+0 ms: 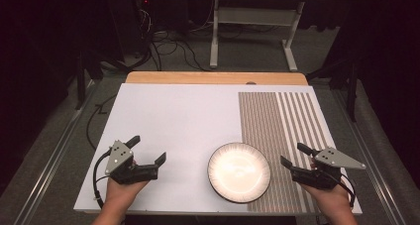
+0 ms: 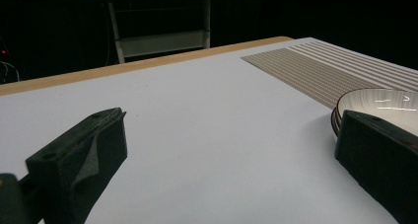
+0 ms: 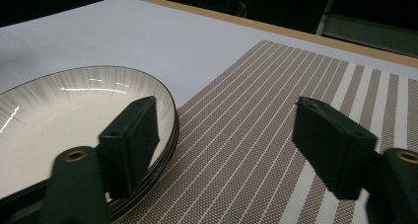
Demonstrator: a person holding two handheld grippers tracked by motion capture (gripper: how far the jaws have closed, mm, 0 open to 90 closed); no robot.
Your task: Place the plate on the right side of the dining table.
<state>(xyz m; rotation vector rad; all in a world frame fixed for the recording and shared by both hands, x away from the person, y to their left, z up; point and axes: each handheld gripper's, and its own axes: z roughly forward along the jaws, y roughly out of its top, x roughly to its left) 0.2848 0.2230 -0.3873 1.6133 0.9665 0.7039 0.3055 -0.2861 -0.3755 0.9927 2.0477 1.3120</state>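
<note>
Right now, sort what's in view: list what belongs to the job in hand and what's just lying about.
In the job:
- stack of plates, partly on the mat
- striped placemat
- left gripper, open, empty
- right gripper, open, empty

Lying about:
- white board under it all
- white table frame behind
- floor cables

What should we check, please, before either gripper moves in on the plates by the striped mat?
1. Left gripper open, nothing between its jaws: ok.
2. Right gripper open and empty: ok.
3. Plates lie flat, partly on the striped mat, partly on the white sheet: ok.
4. More than one rim shows in the right gripper view, so it is a stack; exact count: cannot tell.
5. Path from each gripper to the plates free of other things: ok.
6. Either gripper touching the plates: not yet, both apart.
</note>
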